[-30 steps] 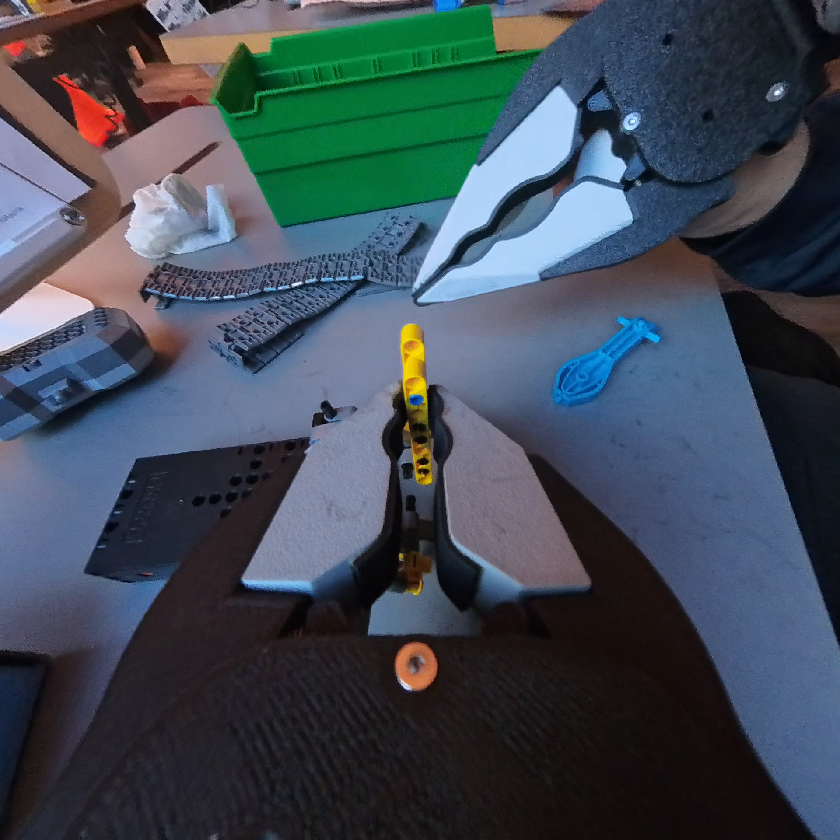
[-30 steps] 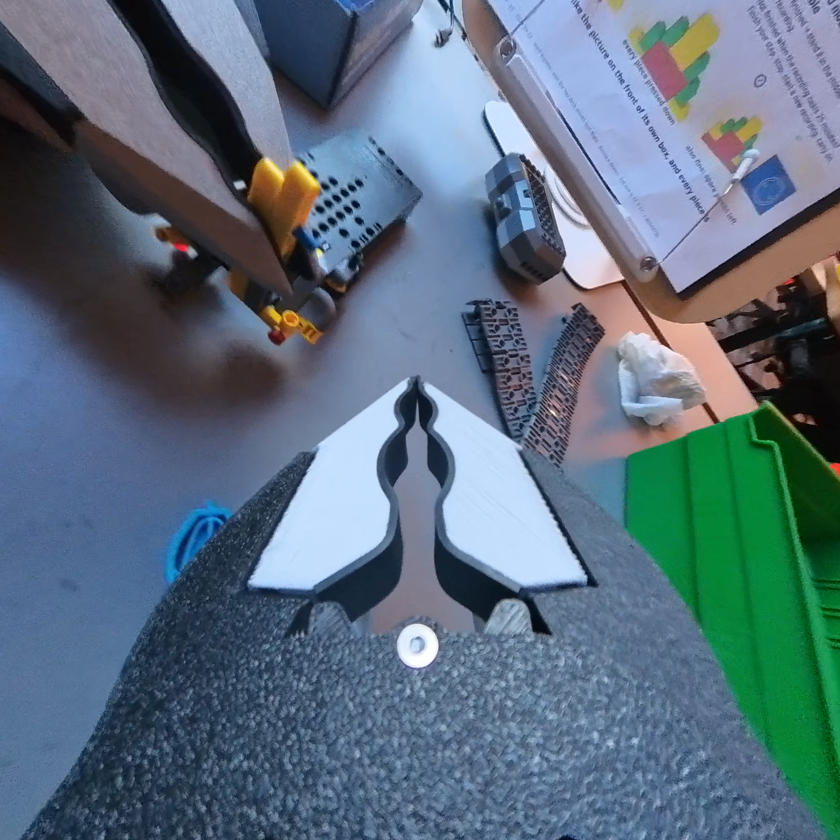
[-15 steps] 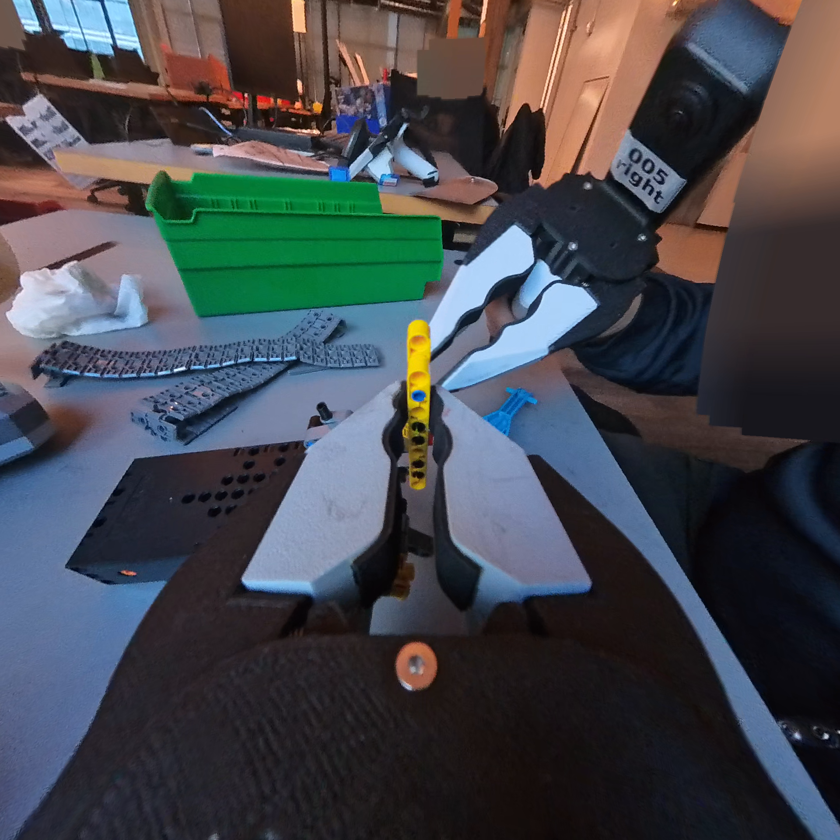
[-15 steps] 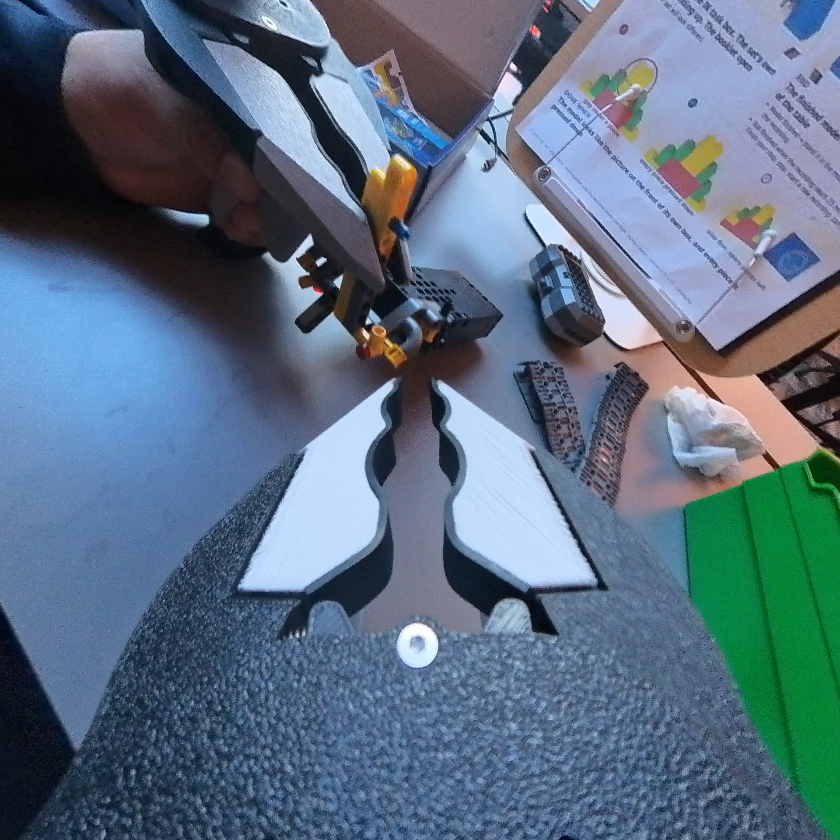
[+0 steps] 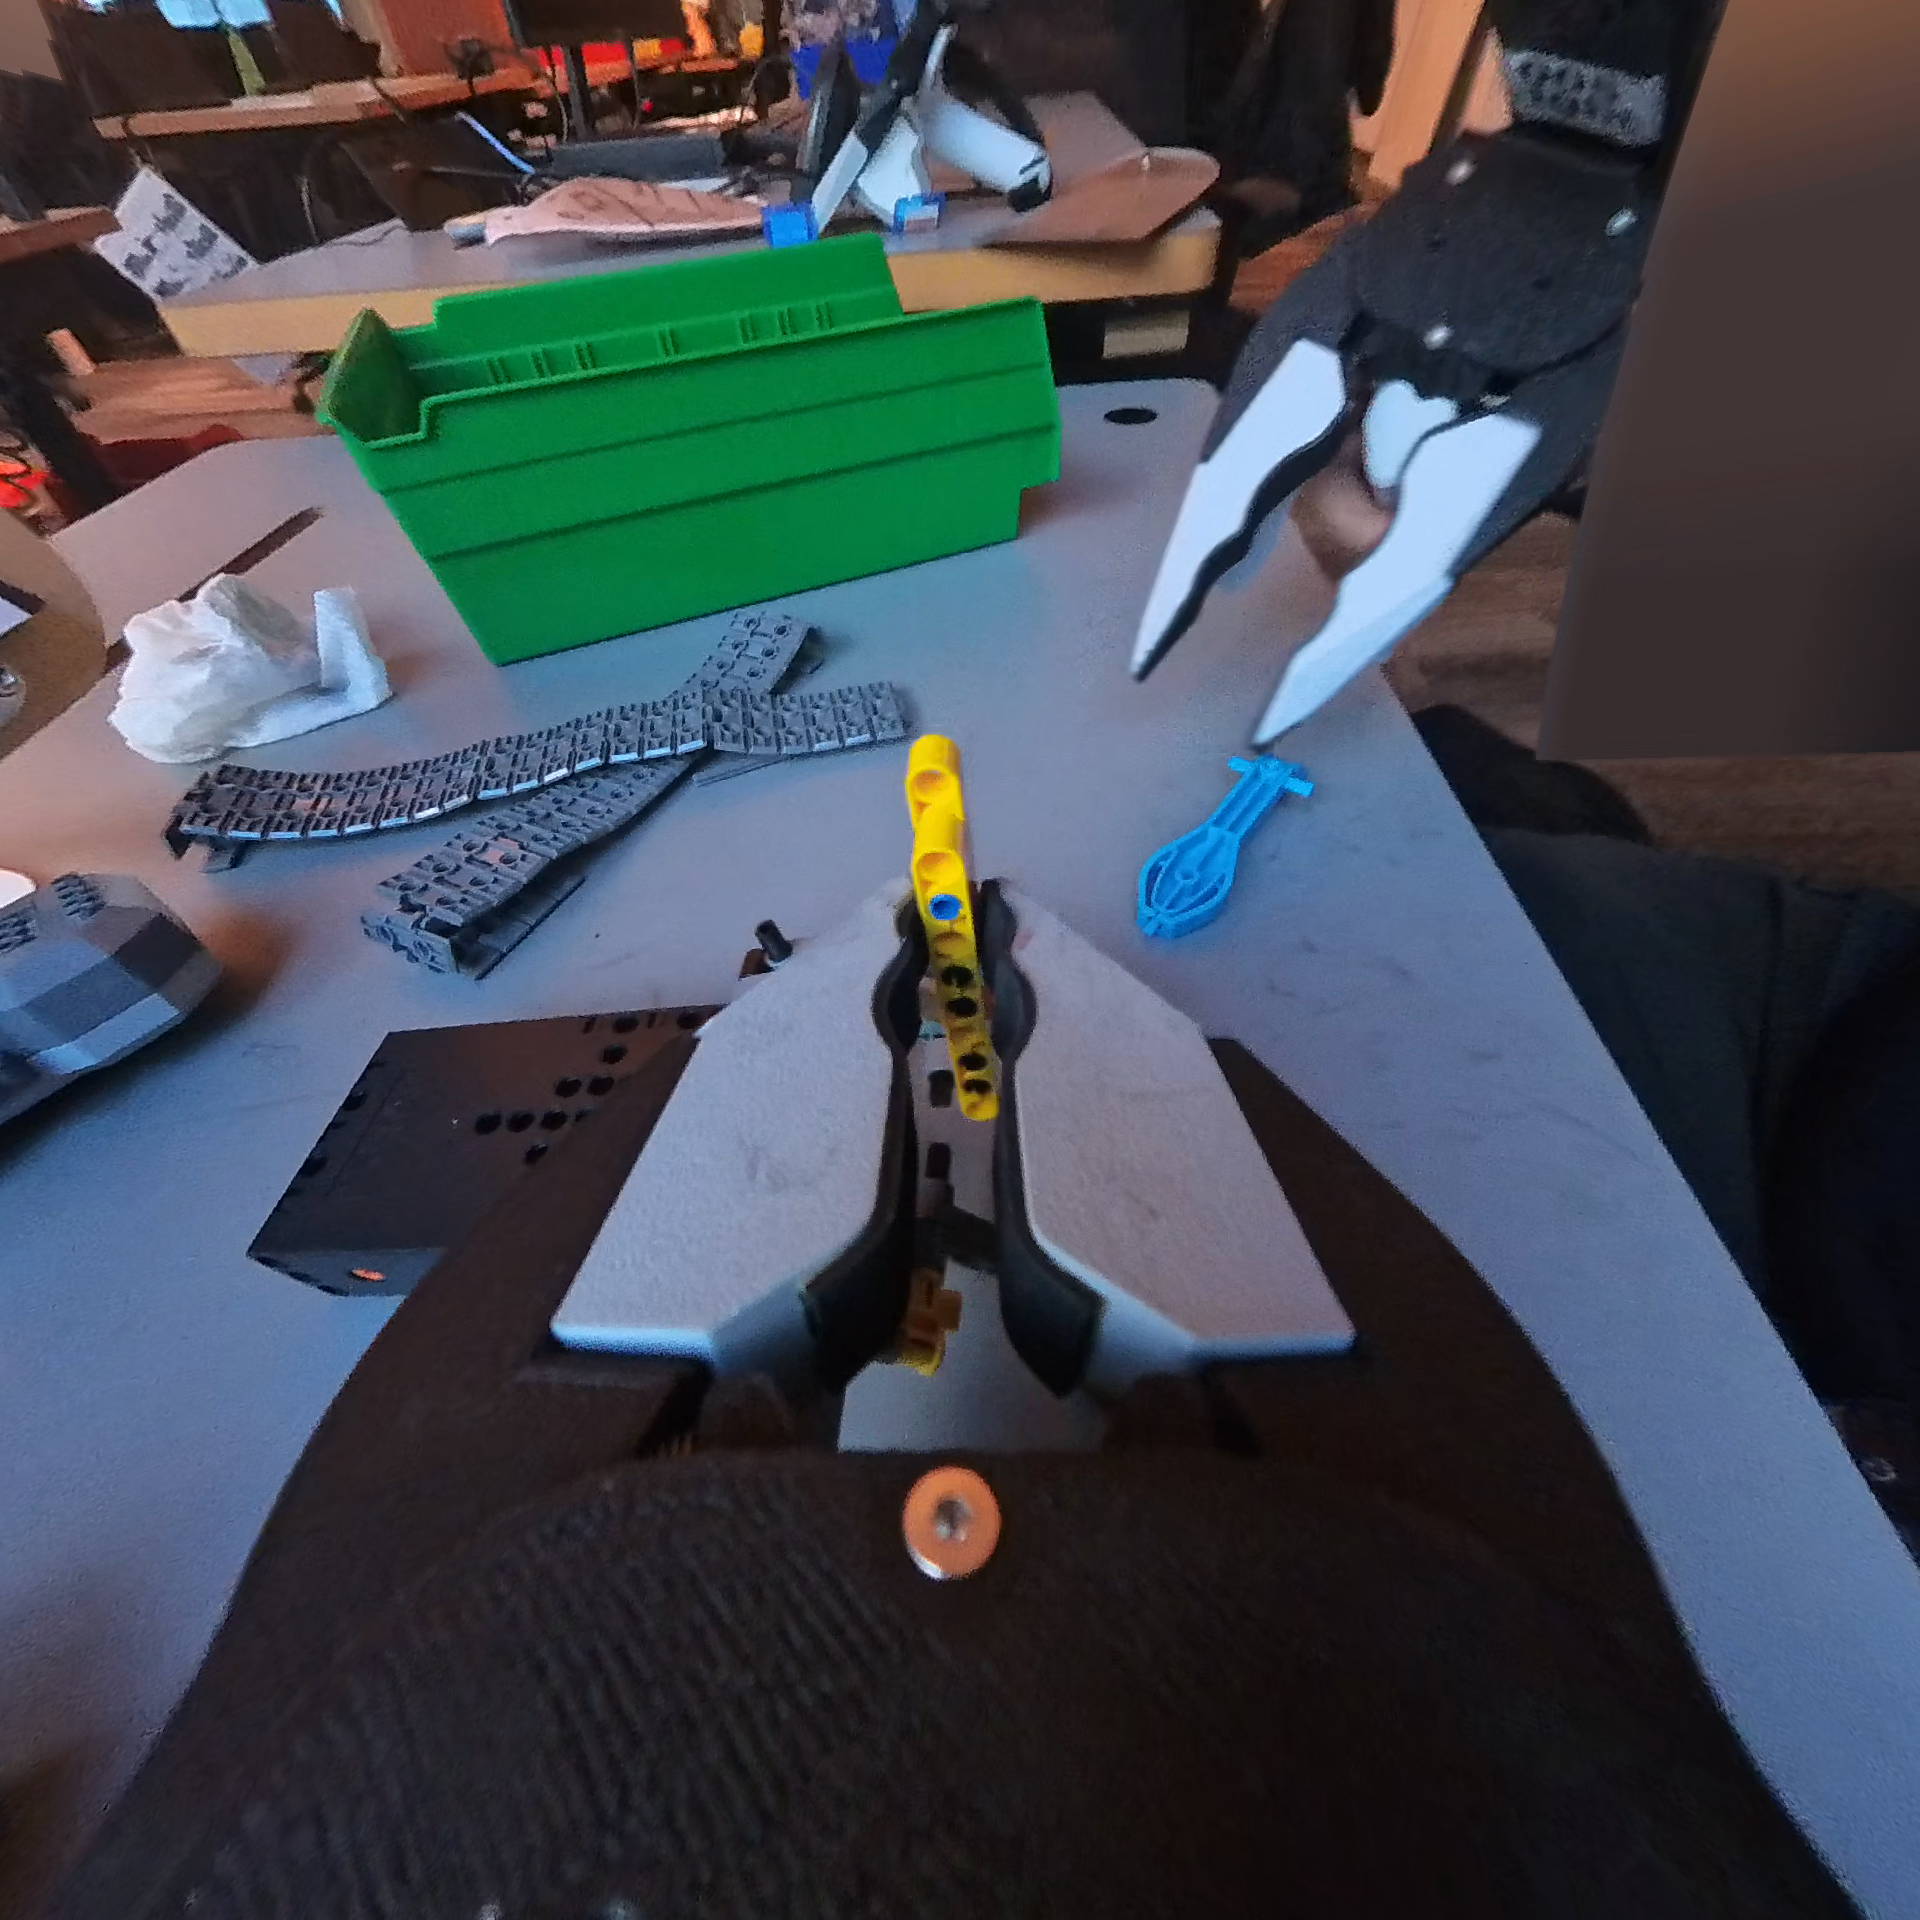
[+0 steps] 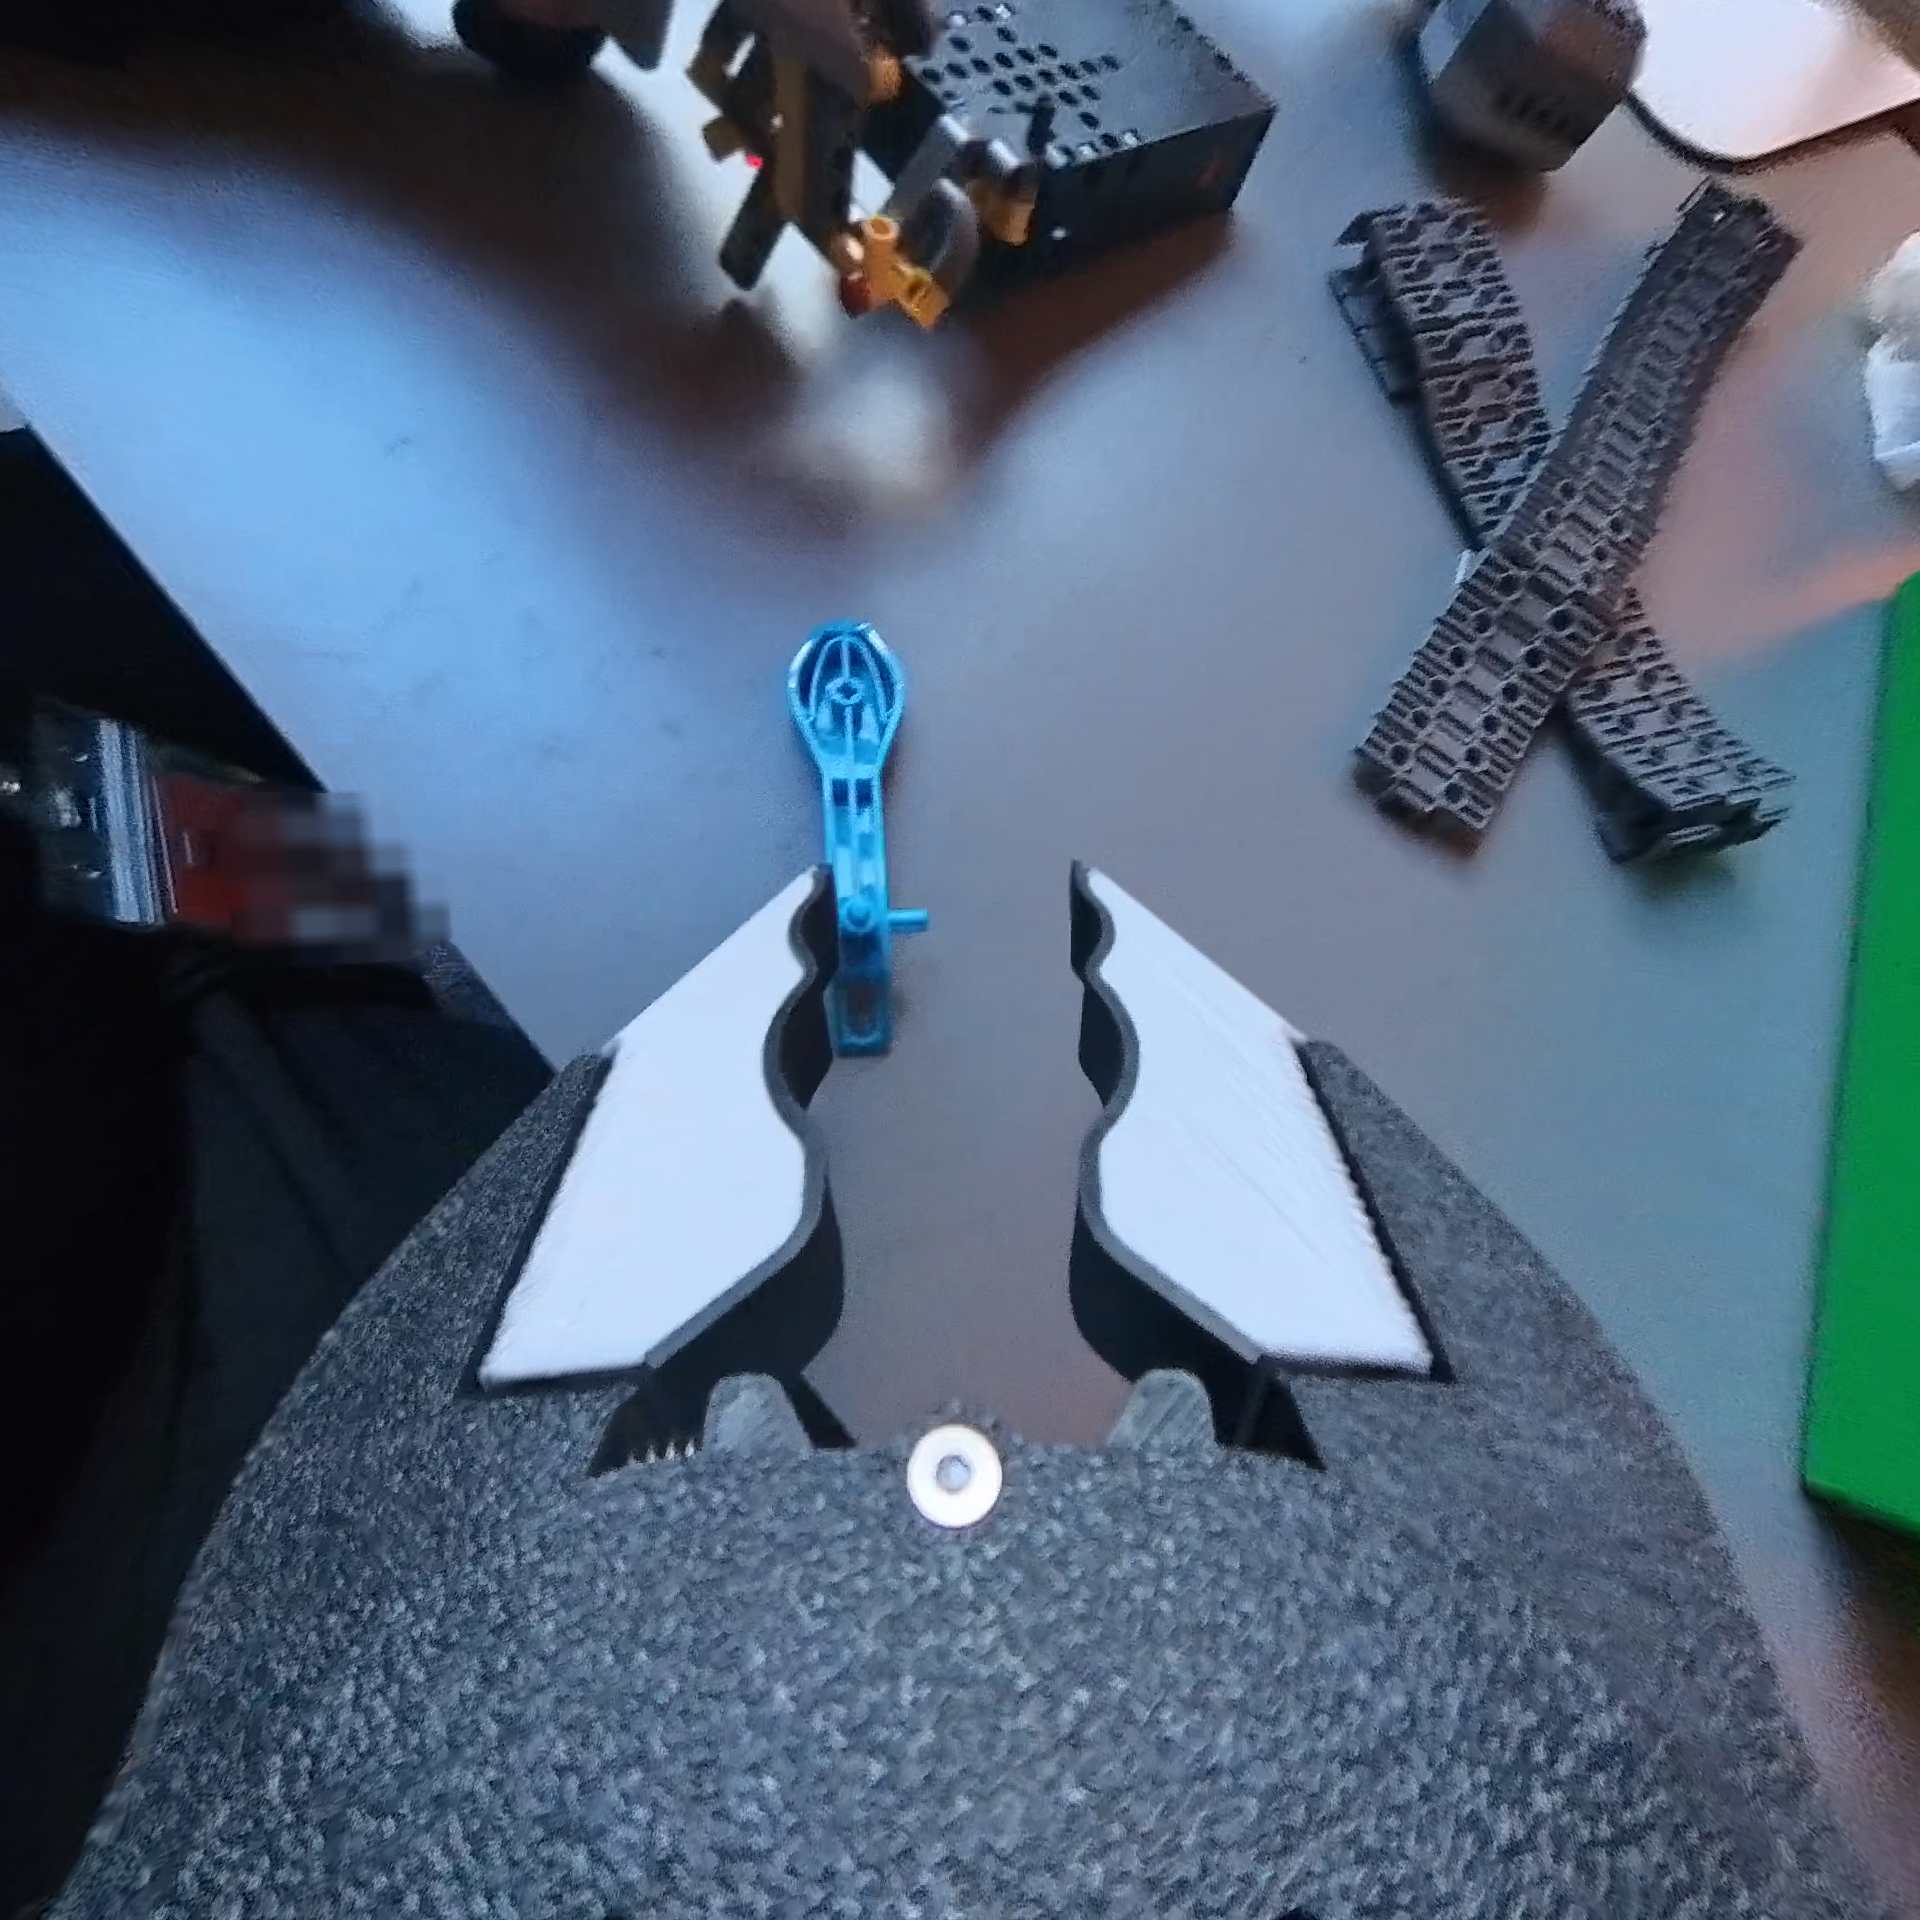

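Your left gripper (image 5: pixel 948 904) has its fingers closed tight on a yellow beam with holes (image 5: pixel 948 935), which stands nearly upright between them and sticks out past the tips. The beam belongs to a small build of yellow, black and grey pieces (image 6: pixel 883 208) that rests on the grey counter (image 5: pixel 1299 1039) just beside a black perforated box (image 5: pixel 468 1122).

Your right gripper (image 6: pixel 951 883) hangs above the counter with its fingers spread wide and nothing between them. Its left fingertip sits over the handle end of a blue plastic tool (image 6: pixel 847 821) lying flat on the counter; whether it touches the tool cannot be told. In the left wrist view the same gripper (image 5: pixel 1205 707) points down with its tips just above the tool's (image 5: pixel 1210 857) narrow end.

Beyond the beam, two dark grey track strips (image 5: pixel 540 769) lie crossed on the counter. Behind them stands a green bin (image 5: pixel 707 457), and to its left lies a crumpled white tissue (image 5: pixel 239 665). A grey block (image 5: pixel 83 966) sits at the left edge of the counter.
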Action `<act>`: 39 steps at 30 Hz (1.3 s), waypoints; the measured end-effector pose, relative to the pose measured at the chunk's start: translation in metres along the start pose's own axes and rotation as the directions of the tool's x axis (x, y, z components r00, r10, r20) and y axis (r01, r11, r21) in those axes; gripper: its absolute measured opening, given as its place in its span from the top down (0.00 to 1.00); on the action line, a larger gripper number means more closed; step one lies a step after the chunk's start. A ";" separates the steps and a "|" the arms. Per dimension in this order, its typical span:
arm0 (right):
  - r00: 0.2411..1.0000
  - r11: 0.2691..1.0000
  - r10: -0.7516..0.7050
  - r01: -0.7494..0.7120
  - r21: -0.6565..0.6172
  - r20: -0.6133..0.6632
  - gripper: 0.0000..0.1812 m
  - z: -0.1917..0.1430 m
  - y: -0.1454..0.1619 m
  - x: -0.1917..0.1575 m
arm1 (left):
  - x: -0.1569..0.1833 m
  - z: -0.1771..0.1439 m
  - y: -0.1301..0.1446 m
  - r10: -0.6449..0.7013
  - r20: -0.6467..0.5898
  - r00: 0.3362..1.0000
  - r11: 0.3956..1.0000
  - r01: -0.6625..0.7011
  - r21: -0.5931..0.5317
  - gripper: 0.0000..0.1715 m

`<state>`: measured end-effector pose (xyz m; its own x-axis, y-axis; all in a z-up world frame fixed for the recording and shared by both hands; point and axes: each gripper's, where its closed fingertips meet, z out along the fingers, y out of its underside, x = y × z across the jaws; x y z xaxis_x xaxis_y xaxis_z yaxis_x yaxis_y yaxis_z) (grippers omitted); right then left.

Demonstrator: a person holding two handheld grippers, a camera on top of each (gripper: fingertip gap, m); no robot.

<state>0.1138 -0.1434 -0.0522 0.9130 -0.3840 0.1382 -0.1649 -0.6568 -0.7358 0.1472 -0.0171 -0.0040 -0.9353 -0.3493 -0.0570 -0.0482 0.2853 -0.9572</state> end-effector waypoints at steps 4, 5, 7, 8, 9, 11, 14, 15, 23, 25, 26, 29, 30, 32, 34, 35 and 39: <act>0.999 0.999 -0.034 0.035 -0.032 0.010 0.74 -0.002 0.009 -0.011 | -0.008 0.008 0.008 -0.009 0.075 0.997 0.998 0.014 -0.066 0.95; 0.999 0.999 -0.039 0.040 -0.035 0.009 0.74 -0.002 0.011 -0.012 | -0.008 0.009 0.010 -0.002 0.081 0.997 0.997 0.008 -0.082 0.95; 0.999 0.998 -0.032 0.032 -0.044 0.022 0.75 -0.001 0.014 -0.013 | -0.006 0.011 0.011 0.025 0.083 0.996 0.995 -0.017 -0.098 0.95; 0.999 0.998 -0.028 0.030 -0.047 0.034 0.76 0.000 0.015 -0.015 | -0.005 0.011 0.011 0.034 0.087 0.996 0.995 -0.025 -0.099 0.95; 0.999 0.998 -0.028 0.030 -0.046 0.044 0.78 0.001 0.016 -0.017 | -0.005 0.011 0.011 0.039 0.086 0.996 0.995 -0.031 -0.099 0.95; 0.998 0.998 -0.034 0.037 -0.058 0.050 0.79 0.005 0.018 -0.019 | -0.004 0.011 0.011 0.032 0.080 0.996 0.995 -0.024 -0.098 0.95; 0.998 0.998 -0.030 0.033 -0.062 0.056 0.83 0.009 0.018 -0.021 | -0.003 0.010 0.013 -0.015 0.054 0.998 0.994 0.021 -0.108 0.90; 0.998 0.998 -0.027 0.031 -0.062 0.055 0.83 0.010 0.018 -0.020 | -0.002 0.009 0.014 -0.030 0.044 0.999 0.993 0.034 -0.109 0.88; 0.999 0.998 -0.004 0.007 -0.058 0.051 0.85 0.006 0.022 -0.018 | -0.003 0.000 0.029 -0.093 -0.004 0.996 0.978 0.091 -0.188 0.84; 0.998 0.999 0.010 -0.007 -0.051 0.055 0.85 0.006 0.023 -0.018 | -0.002 0.000 0.031 -0.106 -0.020 0.994 0.974 0.100 -0.201 0.86; 0.998 0.999 0.016 -0.013 -0.047 0.056 0.85 0.006 0.023 -0.018 | -0.001 0.000 0.033 -0.109 -0.026 0.994 0.972 0.101 -0.214 0.88; 0.997 0.999 0.037 -0.035 -0.024 0.072 0.85 0.009 0.019 -0.020 | 0.003 0.003 0.037 -0.100 -0.024 0.995 0.965 0.092 -0.244 0.97; 0.996 0.999 0.042 -0.041 -0.014 0.079 0.85 0.011 0.017 -0.022 | 0.002 0.006 0.035 -0.105 -0.007 0.994 0.965 0.101 -0.241 0.97; 0.996 0.999 0.042 -0.043 0.008 0.082 0.85 0.015 0.011 -0.024 | 0.002 0.014 0.033 -0.135 0.025 0.991 0.961 0.137 -0.240 0.97; 0.996 0.999 0.041 -0.043 0.024 0.086 0.85 0.020 0.005 -0.025 | 0.004 0.023 0.031 -0.159 0.046 0.986 0.957 0.165 -0.240 0.96; 0.995 0.998 0.041 -0.045 0.035 0.094 0.85 0.021 0.002 -0.026 | 0.007 0.027 0.030 -0.168 0.049 0.985 0.955 0.175 -0.241 0.95; 0.992 0.997 0.039 -0.047 0.056 0.123 0.85 0.029 -0.008 -0.033 | 0.014 0.041 0.027 -0.209 0.063 0.976 0.945 0.219 -0.242 0.92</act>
<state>0.0963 -0.1064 -0.0698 0.9447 -0.3269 0.0265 -0.1860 -0.6006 -0.7776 0.1470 -0.0509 -0.0420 -0.8804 -0.4569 0.1269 -0.3347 0.4092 -0.8489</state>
